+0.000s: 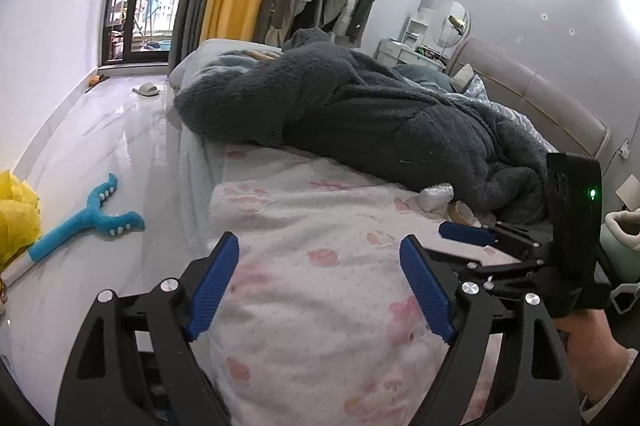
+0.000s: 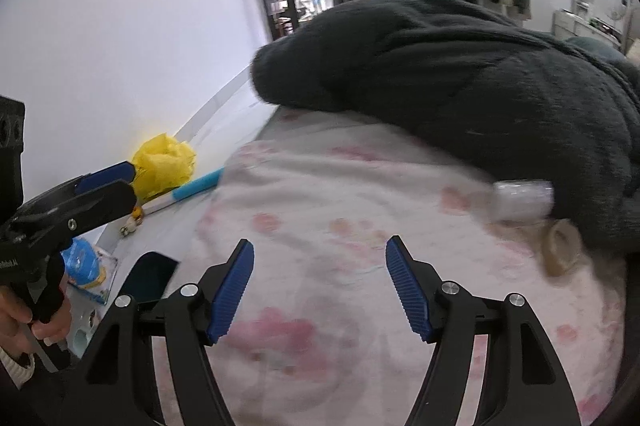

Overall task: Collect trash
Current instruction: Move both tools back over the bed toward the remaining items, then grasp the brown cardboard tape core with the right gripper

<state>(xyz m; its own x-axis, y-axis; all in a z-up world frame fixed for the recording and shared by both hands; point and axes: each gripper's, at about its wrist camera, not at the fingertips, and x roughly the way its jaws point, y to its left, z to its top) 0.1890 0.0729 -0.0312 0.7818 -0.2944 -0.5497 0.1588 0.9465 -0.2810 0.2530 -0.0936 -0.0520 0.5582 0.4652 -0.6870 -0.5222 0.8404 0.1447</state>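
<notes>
Nothing looks collected yet, as far as I can judge: both grippers hang empty over the bed, and the trash lies where it is. The left gripper [image 1: 320, 282] has its fingers spread wide with only the sheet showing between them, and the right gripper [image 2: 320, 286] also has its fingers apart, holding nothing. The likeliest pieces of trash sit near the far side of the bed, tucked against the edge of the dark fleece blanket [image 1: 380, 114]: a crumpled clear plastic wrapper [image 2: 522, 198] touching the blanket's fold, and just beside it a tan ring that looks like a tape roll [image 2: 560, 246], though the blur keeps me from being sure. Both still need picking up, and the yellow plastic bag [image 2: 162, 162] on the floor by the wall, well apart from the bed's near edge, may be where they go; that is a guess. The bed [image 1: 320, 210] is covered by a white sheet with pink blotchy prints, soft and rumpled, so small things will sink a little into it. On the glossy pale floor [image 1: 100, 146] lies a blue toy with white teeth [image 1: 92, 214] and a slipper [image 1: 146, 89] farther off. Beyond are a balcony door, grey and yellow curtains, hanging clothes and a padded headboard.
</notes>
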